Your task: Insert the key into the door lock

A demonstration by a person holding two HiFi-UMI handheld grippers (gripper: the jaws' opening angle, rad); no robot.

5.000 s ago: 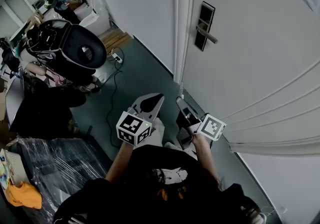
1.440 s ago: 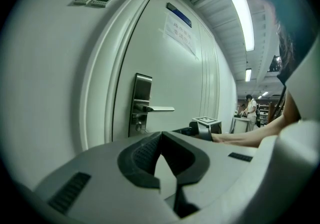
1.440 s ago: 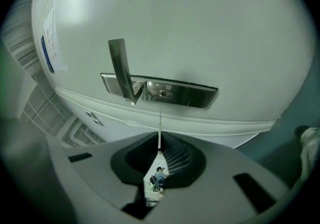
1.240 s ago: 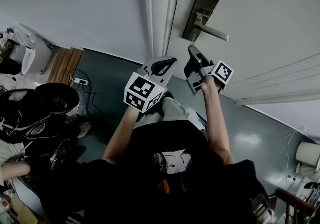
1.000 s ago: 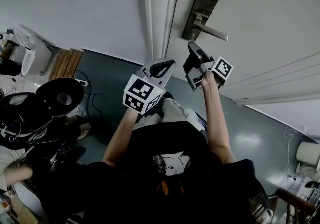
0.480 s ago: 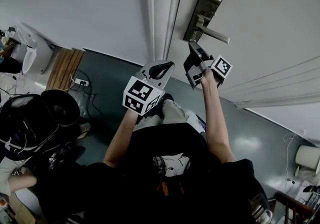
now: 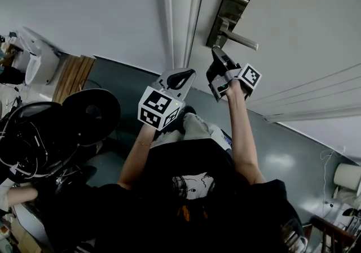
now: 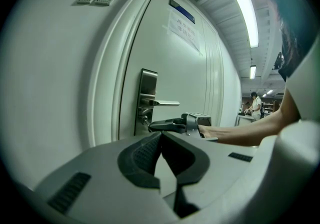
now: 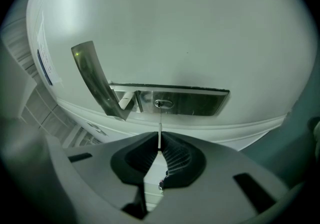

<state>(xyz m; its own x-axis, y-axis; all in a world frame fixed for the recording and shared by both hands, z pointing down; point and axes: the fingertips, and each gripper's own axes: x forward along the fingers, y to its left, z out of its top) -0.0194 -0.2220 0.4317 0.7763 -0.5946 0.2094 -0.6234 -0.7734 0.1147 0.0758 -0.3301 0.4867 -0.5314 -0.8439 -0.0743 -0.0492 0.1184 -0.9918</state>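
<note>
Hardly anything differs from half a second ago. The right hand-held gripper [image 7: 215, 53] sits at the same spot just under the lever [image 7: 241, 40]. The left hand-held gripper [image 7: 190, 72] keeps its place lower down, nearer the door frame [image 7: 180, 14]. Only a black rounded thing [image 7: 90, 113] by the left edge has swung to a new position. Five seconds ago both grippers were held low over the floor [image 7: 132, 77], well apart from the lock plate [image 7: 228, 17]. Since then the right one has come up to it.

The right arm reaches forward almost straight, its forearm [image 7: 240, 127] running up to the gripper, whose marker cube [image 7: 249, 77] faces upward. The left arm is bent, holding its gripper closer to the body and pointing it toward the frame.

The right gripper view shows the jaws clamped on the key [image 9: 159, 133], its thin blade seen edge-on and sticking straight out between them. The blade's tip meets the keyhole [image 9: 163, 103] in the plate. How deep it sits cannot be told. In that view the lever slants off to the left of the keyhole.

The left gripper view shows its jaws closed tip to tip with nothing between them. It looks across at the door [image 8: 195, 63], where the right gripper stands in front of the plate, below the lever. The plate sits at the door's edge, right beside the frame.
</note>
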